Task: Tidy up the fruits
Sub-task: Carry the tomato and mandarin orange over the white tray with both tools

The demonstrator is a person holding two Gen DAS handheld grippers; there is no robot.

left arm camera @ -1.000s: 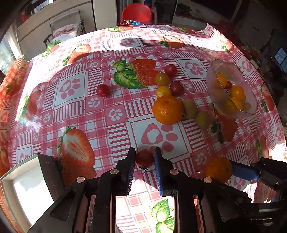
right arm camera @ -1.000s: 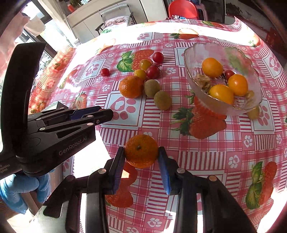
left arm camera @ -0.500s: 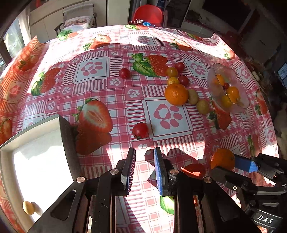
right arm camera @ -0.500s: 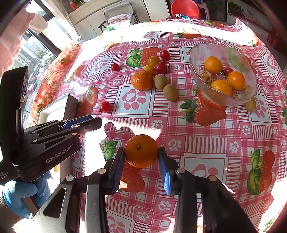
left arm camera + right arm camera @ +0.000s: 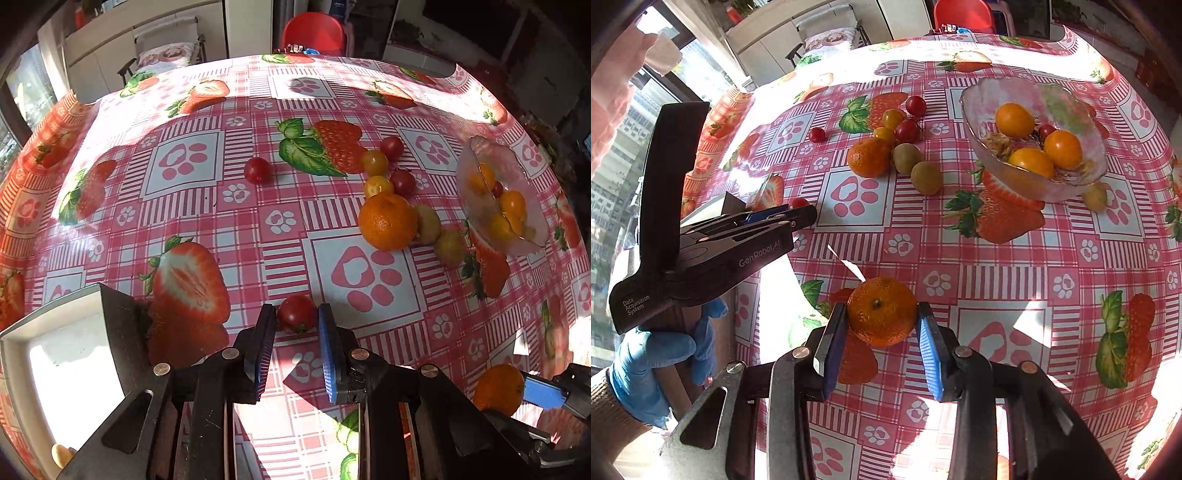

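Left tool [image 5: 296,319] is clenched on a red cherry tomato [image 5: 297,314], low over the tabletop [image 5: 258,236]. Right tool [image 5: 882,315] grips a mandarin [image 5: 882,311] between its blue pads, held over the checked strawberry cloth. Only the right wrist view shows the blue-gloved hand [image 5: 650,363] and the writing on the left tool – "GenRobot.AI" and "Data Acquisition System". Only the left wrist view shows inside the white tray [image 5: 66,369] at the near left edge – one small yellow fruit [image 5: 61,454] in its corner. Glass bowl [image 5: 1030,136] at far right holds orange-yellow fruits and a red one. Loose on the cloth near the bowl: second mandarin [image 5: 868,157], two kiwis [image 5: 925,177], red and yellow cherry tomatoes [image 5: 905,118].
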